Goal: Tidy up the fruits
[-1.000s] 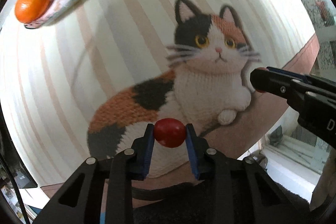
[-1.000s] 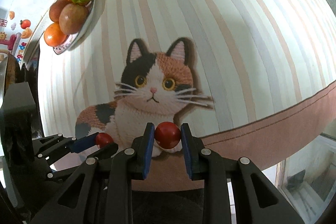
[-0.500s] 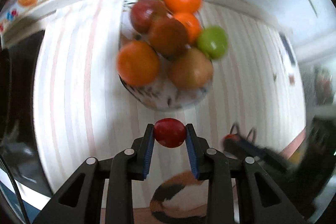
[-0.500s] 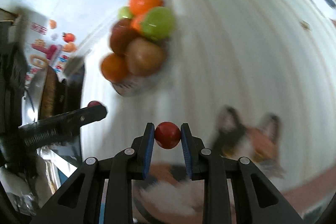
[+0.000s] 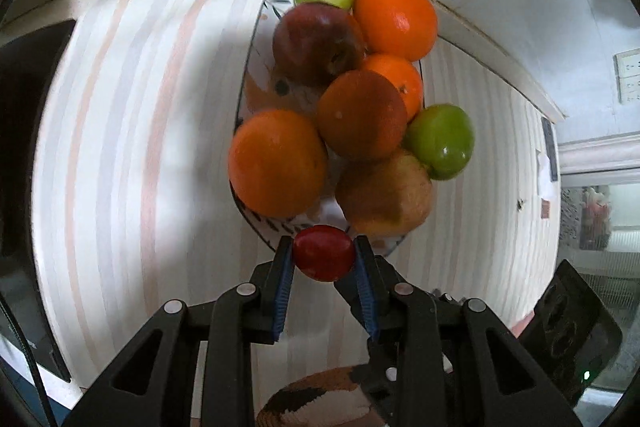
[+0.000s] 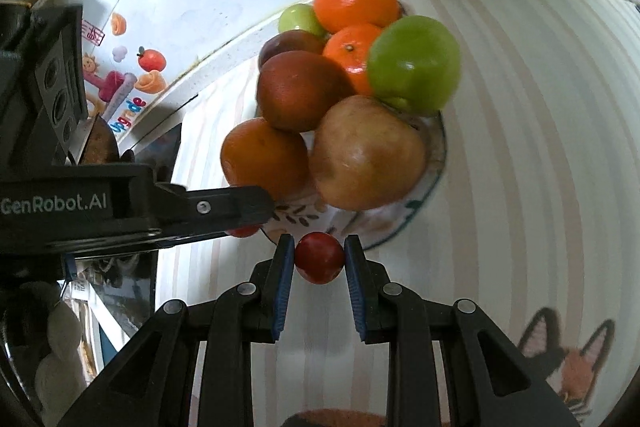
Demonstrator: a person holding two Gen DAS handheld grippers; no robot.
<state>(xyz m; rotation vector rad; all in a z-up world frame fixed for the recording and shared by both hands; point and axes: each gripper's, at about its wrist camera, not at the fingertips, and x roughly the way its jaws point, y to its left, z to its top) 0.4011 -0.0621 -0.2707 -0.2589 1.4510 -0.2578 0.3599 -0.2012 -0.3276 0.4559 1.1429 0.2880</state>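
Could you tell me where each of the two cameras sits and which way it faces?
Left wrist view: sits on the left gripper, looking along its fingers at the fruit plate; its own fingers pinch a small red fruit.
Right wrist view: sits on the right gripper, facing the same plate; its fingers pinch another red fruit, and the left gripper reaches in from the left.
Shared: the piled plate and striped tablecloth.

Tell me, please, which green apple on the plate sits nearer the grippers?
The larger green apple on the pile's right side; the smaller green apple sits behind, against the wall.
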